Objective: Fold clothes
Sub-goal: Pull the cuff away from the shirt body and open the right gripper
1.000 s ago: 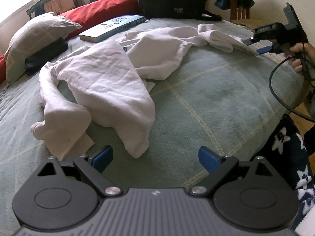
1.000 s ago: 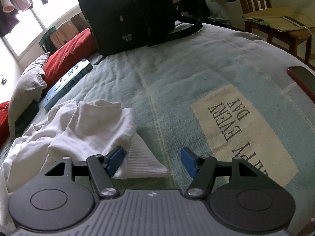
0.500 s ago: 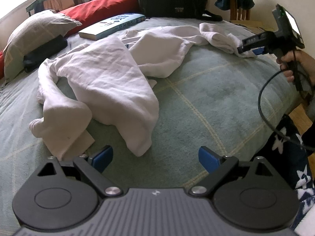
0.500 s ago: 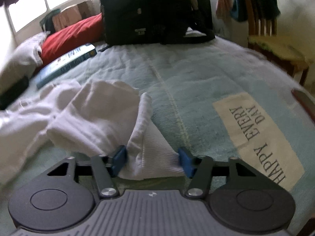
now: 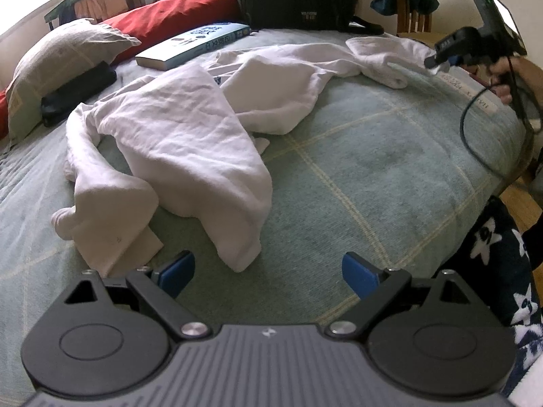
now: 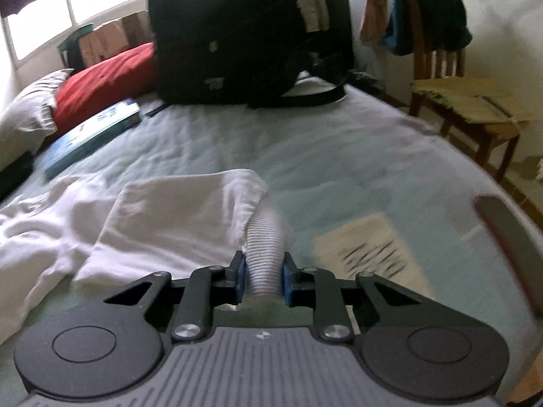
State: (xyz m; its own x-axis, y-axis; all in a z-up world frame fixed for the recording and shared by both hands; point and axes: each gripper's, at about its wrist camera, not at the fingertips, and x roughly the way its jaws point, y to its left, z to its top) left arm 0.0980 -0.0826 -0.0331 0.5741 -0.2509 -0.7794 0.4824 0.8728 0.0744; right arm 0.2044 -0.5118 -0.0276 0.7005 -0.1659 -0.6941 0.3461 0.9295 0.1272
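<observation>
The left gripper (image 5: 268, 271) hangs spread just short of the crumpled white garment (image 5: 176, 142) on the bed (image 5: 373, 186); soft and light, it handles best by ribbed edges, and farther off the right gripper (image 6: 260, 279) pinches its cuff (image 6: 264, 254)

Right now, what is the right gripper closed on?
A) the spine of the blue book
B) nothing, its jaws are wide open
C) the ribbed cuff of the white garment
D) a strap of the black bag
C: in the right wrist view the right gripper has its blue pads pinched on the ribbed cuff of the white garment, while the left gripper stays open and empty.
</observation>
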